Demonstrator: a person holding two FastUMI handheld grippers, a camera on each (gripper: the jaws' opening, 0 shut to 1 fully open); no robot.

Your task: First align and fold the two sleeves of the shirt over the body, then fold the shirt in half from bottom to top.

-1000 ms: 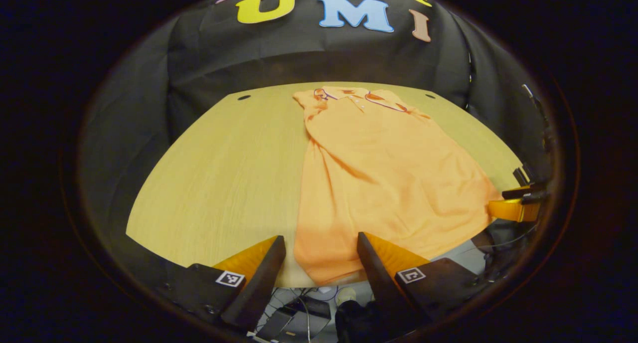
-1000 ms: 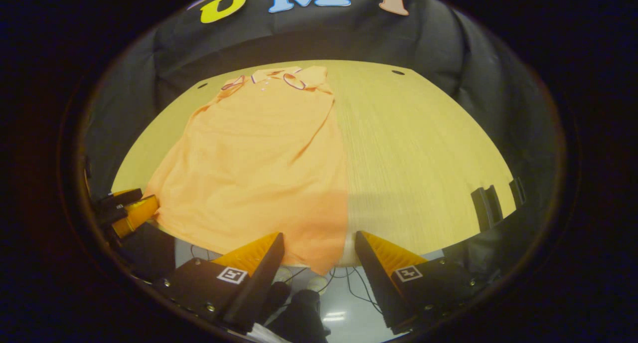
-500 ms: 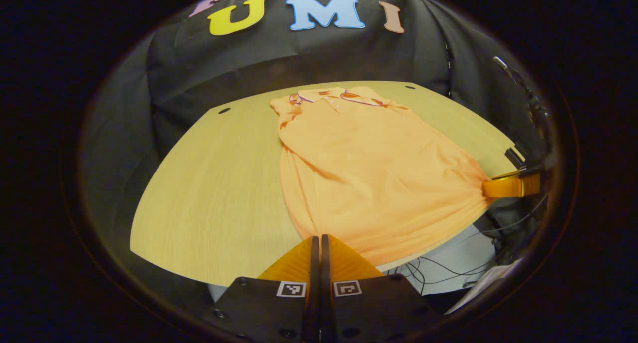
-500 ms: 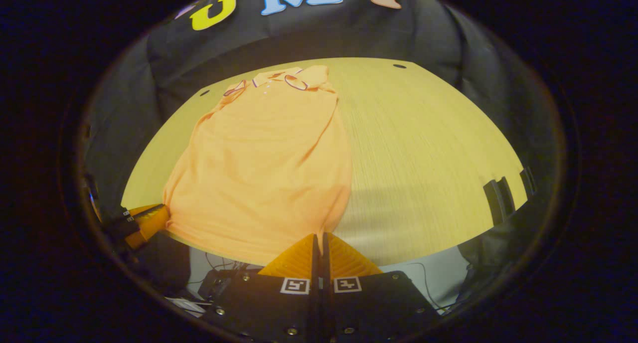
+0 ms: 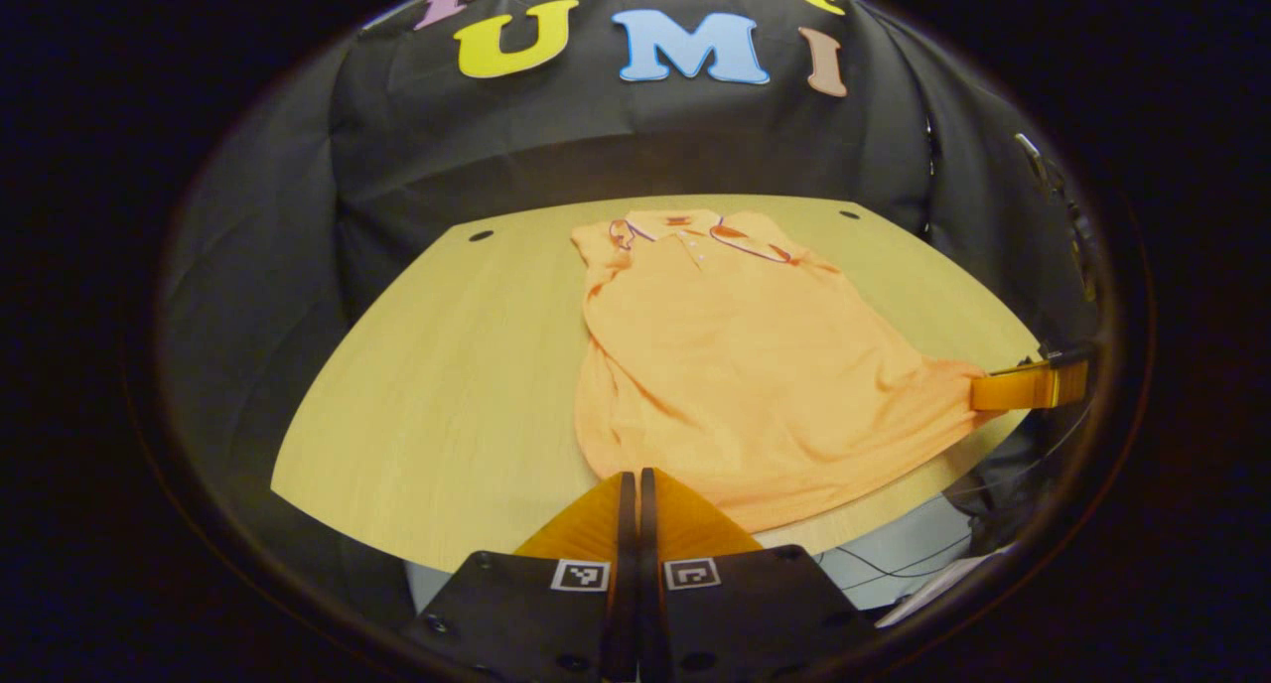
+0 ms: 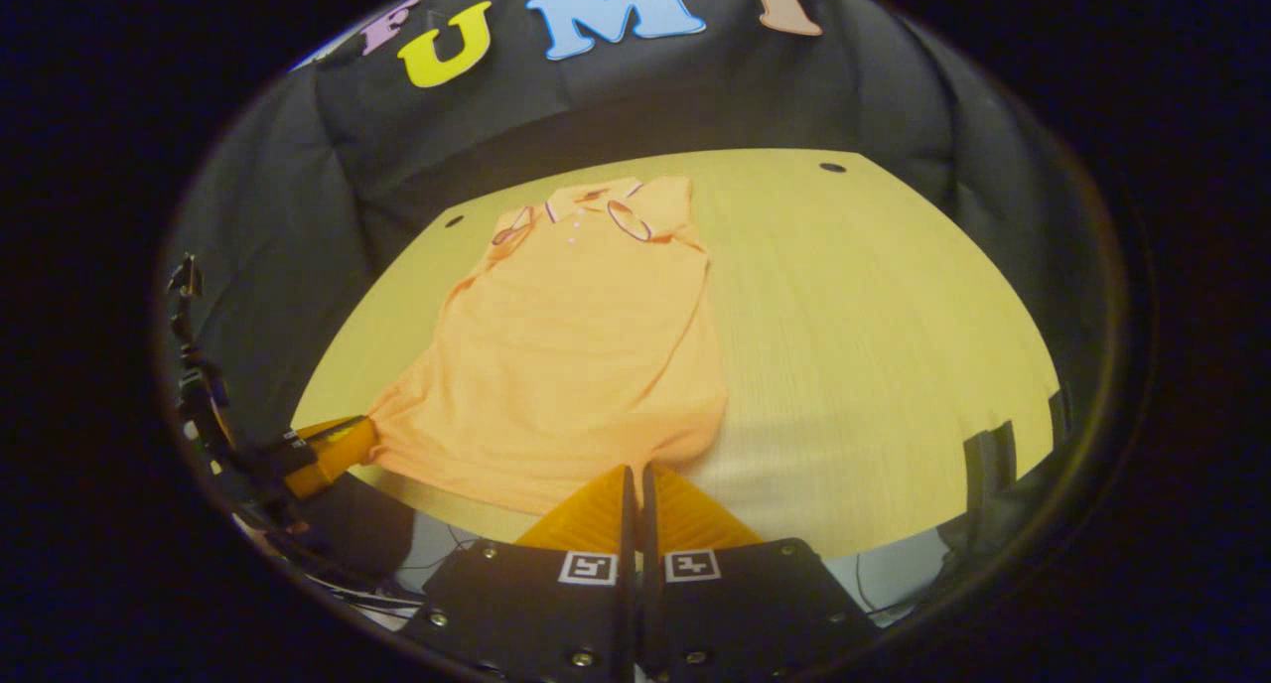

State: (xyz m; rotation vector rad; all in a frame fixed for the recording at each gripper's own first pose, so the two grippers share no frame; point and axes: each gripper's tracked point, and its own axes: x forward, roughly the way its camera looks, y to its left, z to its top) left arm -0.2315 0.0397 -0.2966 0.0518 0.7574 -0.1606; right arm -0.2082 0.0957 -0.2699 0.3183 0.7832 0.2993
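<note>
The shirt lies collar-away on the wooden table, sleeves already folded over the body, its hem at the near edge of the table. In the left gripper view, the left gripper has its fingers brought together on the hem corner at 6 o'clock; the cloth appears pinched between them, though the contact itself is hidden at the fingertips. In the right gripper view, the right gripper is likewise closed on the opposite hem corner at 6 o'clock, with fabric drawn toward the tips. Each view also shows the other gripper farther off, at the shirt's far hem corner (at 3 o'clock in the left gripper view, at 9 o'clock in the right gripper view).

Current step, as judged: the bottom-to-top fold, with both hem corners seized.

Hazards from this state:
- Uneven travel of the two grippers would skew the hem, so it lands crooked against the collar.
- A shallow pinch may catch only the top layer; the lower layer would then stay on the table.
- Dragging low instead of lifting could pull the folded sleeves open or slide the whole shirt toward 12 o'clock.
</note>
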